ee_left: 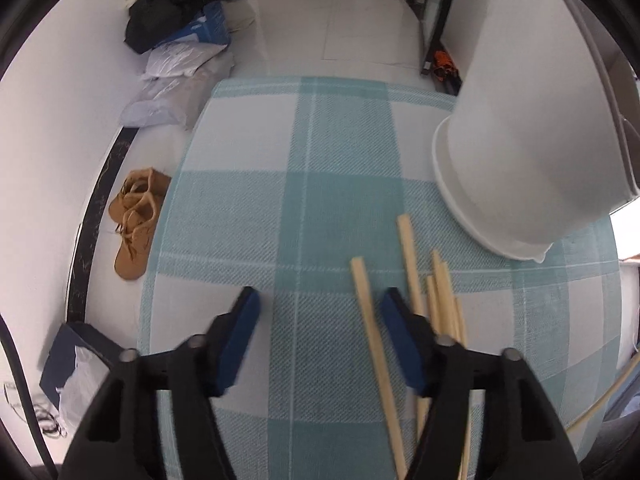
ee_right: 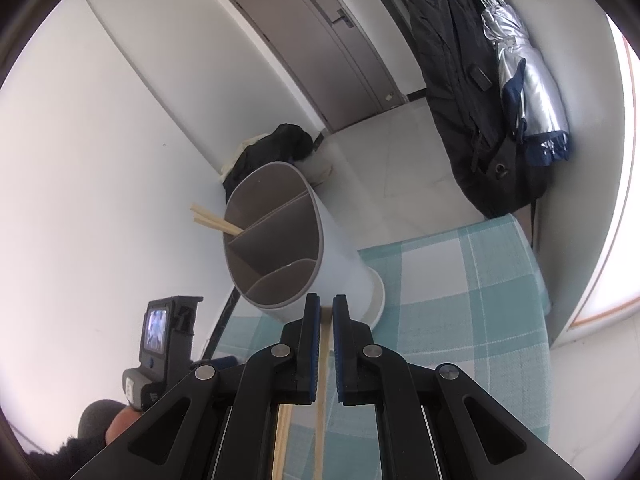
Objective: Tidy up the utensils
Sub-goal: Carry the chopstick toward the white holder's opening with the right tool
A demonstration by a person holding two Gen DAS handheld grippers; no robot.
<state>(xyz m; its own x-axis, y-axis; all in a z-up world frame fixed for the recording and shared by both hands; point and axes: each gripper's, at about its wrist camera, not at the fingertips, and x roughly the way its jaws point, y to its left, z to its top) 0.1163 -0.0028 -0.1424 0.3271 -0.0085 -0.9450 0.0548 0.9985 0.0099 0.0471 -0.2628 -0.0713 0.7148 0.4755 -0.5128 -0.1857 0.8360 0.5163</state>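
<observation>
Right wrist view: right hand-held gripper (ee_right: 326, 307) clamps one chopstick (ee_right: 320, 392), aimed at holder (ee_right: 276, 240) on tabletop (ee_right: 460, 300), likely for insertion. Left hand-held gripper (ee_left: 318, 304) open, empty, beside loose chopsticks (ee_left: 442, 292).

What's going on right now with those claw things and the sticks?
Left gripper open above loose wooden chopsticks. Right gripper shut on one wooden chopstick, near white divided utensil holder. Nothing blocking.
</observation>
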